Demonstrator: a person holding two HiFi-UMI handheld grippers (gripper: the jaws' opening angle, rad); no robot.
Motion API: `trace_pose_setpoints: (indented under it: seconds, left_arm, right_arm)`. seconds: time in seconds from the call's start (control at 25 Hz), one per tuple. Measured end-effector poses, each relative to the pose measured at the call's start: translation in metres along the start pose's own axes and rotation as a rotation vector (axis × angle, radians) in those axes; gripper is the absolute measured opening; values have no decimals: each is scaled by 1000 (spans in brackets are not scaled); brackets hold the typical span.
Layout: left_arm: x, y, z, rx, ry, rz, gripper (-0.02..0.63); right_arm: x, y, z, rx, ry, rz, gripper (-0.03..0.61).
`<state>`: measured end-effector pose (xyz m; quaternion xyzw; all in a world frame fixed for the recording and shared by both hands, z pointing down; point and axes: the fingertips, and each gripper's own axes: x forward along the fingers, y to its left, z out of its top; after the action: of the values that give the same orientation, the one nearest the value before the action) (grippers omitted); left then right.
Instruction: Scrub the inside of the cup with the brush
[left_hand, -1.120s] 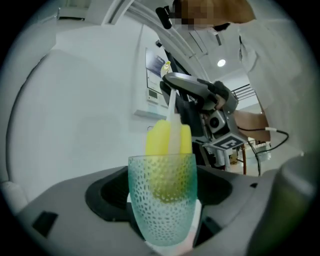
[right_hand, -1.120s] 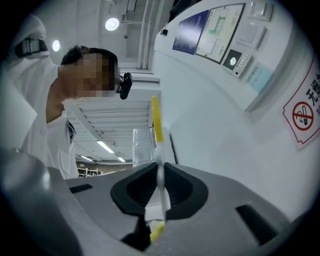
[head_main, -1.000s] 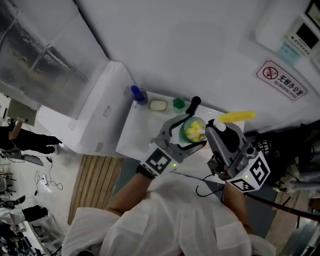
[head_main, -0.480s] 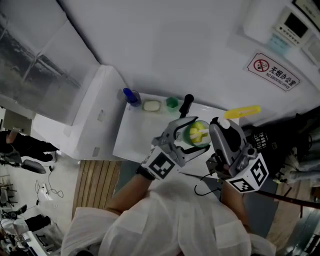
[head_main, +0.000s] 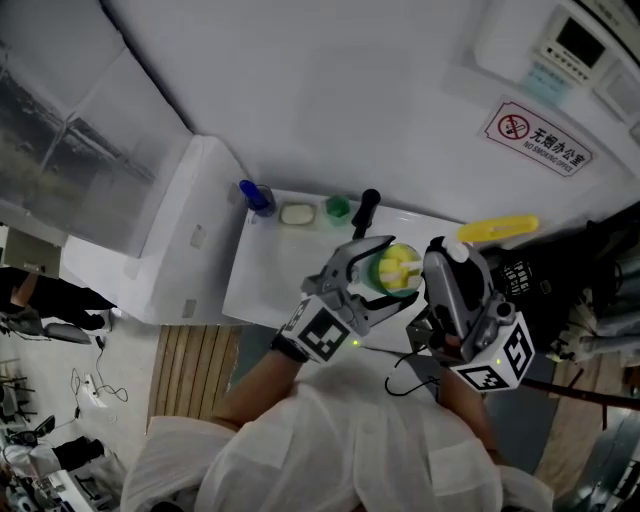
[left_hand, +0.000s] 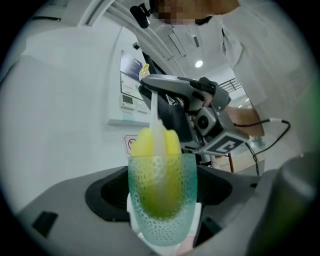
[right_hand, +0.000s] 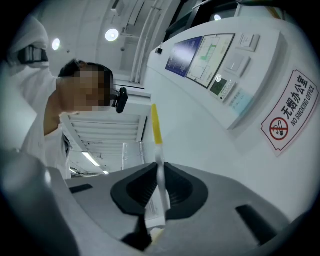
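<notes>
The cup (left_hand: 161, 200) is pinched steady in the left claw (head_main: 385, 268); the brush (right_hand: 156, 127) is clamped by its handle in the right claw (right_hand: 159, 187), so its yellow head is sunk inside the cup for scrubbing.

A white ledge (head_main: 262, 275) lies beyond the left gripper (head_main: 383, 270). Along its far edge, from just past the gripper leftward, stand a black handle (head_main: 366, 208), a green block (head_main: 337, 207), a pale soap (head_main: 297, 213) and a blue bottle (head_main: 254, 197). A no-smoking sign (head_main: 536, 138) hangs up to the right, below a control panel (head_main: 565, 45). Wooden slats (head_main: 195, 365) lie lower left.
</notes>
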<state>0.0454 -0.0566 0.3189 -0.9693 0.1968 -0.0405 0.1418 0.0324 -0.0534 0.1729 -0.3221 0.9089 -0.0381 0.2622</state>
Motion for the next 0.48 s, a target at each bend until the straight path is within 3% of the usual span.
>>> trace_pose_setpoints:
  seconds: [0.24,0.48]
  left_arm:
    - [4,0,5,31,11,-7,371]
    - [6,3,0,2,1,7,371]
  right_arm:
    - [-3,-5,-28,-8,117,-19,41]
    - [-7,-7,-2,11,78,-18,41]
